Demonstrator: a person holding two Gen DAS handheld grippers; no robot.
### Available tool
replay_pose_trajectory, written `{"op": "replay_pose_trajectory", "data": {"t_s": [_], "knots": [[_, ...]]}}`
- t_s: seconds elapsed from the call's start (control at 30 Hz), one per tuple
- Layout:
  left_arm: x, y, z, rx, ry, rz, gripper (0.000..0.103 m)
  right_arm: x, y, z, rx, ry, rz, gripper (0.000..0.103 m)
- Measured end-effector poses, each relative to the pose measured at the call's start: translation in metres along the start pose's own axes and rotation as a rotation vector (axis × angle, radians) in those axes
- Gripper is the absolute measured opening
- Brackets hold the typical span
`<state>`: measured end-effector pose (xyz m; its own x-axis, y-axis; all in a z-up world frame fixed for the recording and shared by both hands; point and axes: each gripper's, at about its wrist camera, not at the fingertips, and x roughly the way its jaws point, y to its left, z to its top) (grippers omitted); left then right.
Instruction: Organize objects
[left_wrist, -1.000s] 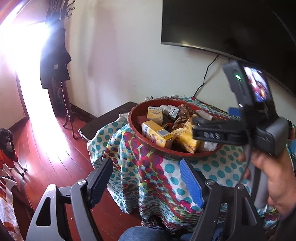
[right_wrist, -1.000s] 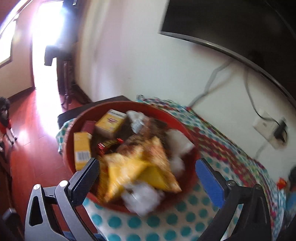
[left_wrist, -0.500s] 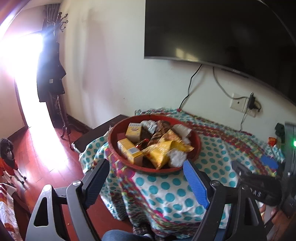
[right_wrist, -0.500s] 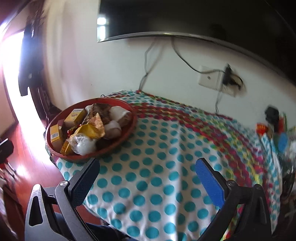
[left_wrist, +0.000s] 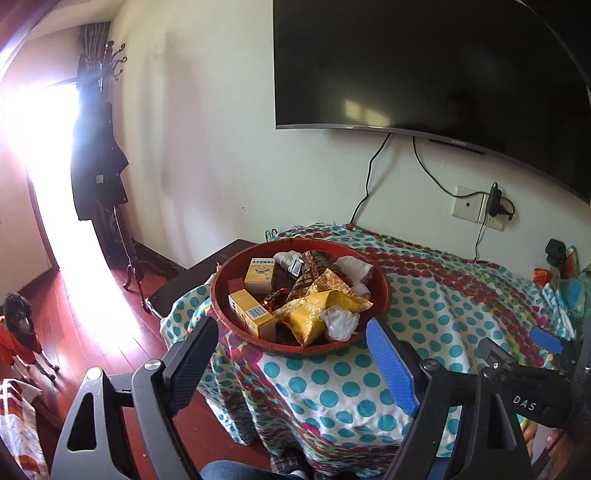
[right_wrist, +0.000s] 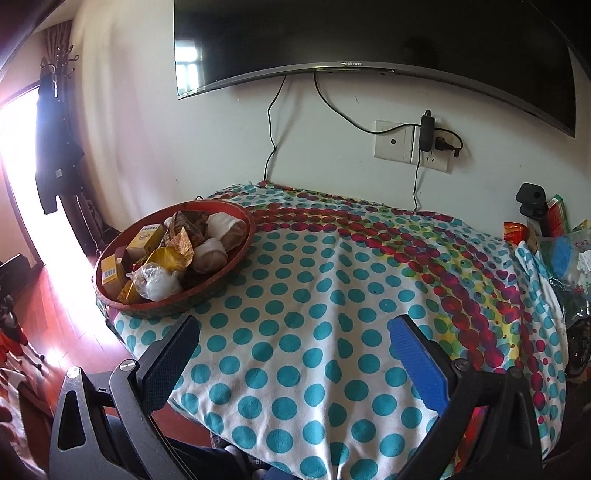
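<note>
We are in a home, in what looks like a living room. A large dark television (right_wrist: 369, 33) hangs on a pale wall, its cables running down to a wall socket (right_wrist: 412, 146). A coat stand (left_wrist: 99, 147) with dark coats stands by a sunlit doorway, on a red wooden floor (left_wrist: 92, 314). A small dark dog (left_wrist: 18, 332) stands there. We see a polka-dot cloth (right_wrist: 314, 332) draped over the counter, carrying a red bowl (right_wrist: 221, 266) of snack packets.

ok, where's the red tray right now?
The red tray sits on the left end of the polka-dot cloth in the right wrist view, filled with snack packets and boxes. In the left wrist view it lies just beyond the open left tongs.
</note>
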<state>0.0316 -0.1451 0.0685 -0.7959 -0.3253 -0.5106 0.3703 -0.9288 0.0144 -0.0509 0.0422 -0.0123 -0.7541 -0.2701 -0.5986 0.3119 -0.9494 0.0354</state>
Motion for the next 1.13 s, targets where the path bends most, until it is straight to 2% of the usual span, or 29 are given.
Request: {"op": "replay_pose_trajectory", "data": {"t_s": [0.07,0.2,0.27,0.43,0.6,0.7,0.83,0.93,1.03,1.13], "knots": [[0.0,-0.003,-0.001,0.011,0.004,0.025,0.085,-0.001,0.0,-0.002,-0.005,-0.002,-0.003,0.103],[0.0,-0.003,-0.003,0.009,0.011,0.007,0.085,0.0,0.001,-0.008,-0.009,0.011,-0.001,0.103],[0.0,0.0,-0.003,-0.017,0.02,-0.064,0.085,-0.001,0.0,-0.009,-0.007,0.008,0.002,0.103],[-0.001,0.004,-0.003,-0.063,-0.008,-0.092,0.085,-0.003,0.001,-0.008,-0.012,0.002,0.007,0.103],[-0.002,0.009,0.0,-0.086,-0.01,-0.003,0.085,-0.005,0.002,-0.008,-0.013,-0.005,0.012,0.103],[-0.002,0.012,0.002,-0.092,-0.012,0.012,0.085,-0.004,0.004,-0.009,-0.019,-0.003,0.012,0.103],[-0.008,0.005,0.0,-0.042,-0.034,0.1,0.088,-0.005,0.005,-0.009,-0.02,-0.003,0.009,0.103],[-0.008,0.001,0.0,-0.034,-0.007,0.017,0.088,-0.005,0.005,-0.009,-0.019,-0.003,0.014,0.103],[-0.01,-0.006,-0.001,-0.006,-0.01,0.008,0.088,-0.005,0.005,-0.009,-0.019,-0.005,0.011,0.103],[-0.01,-0.007,-0.001,-0.02,0.0,-0.014,0.088,-0.006,0.007,-0.009,-0.024,-0.007,0.012,0.103]]}}
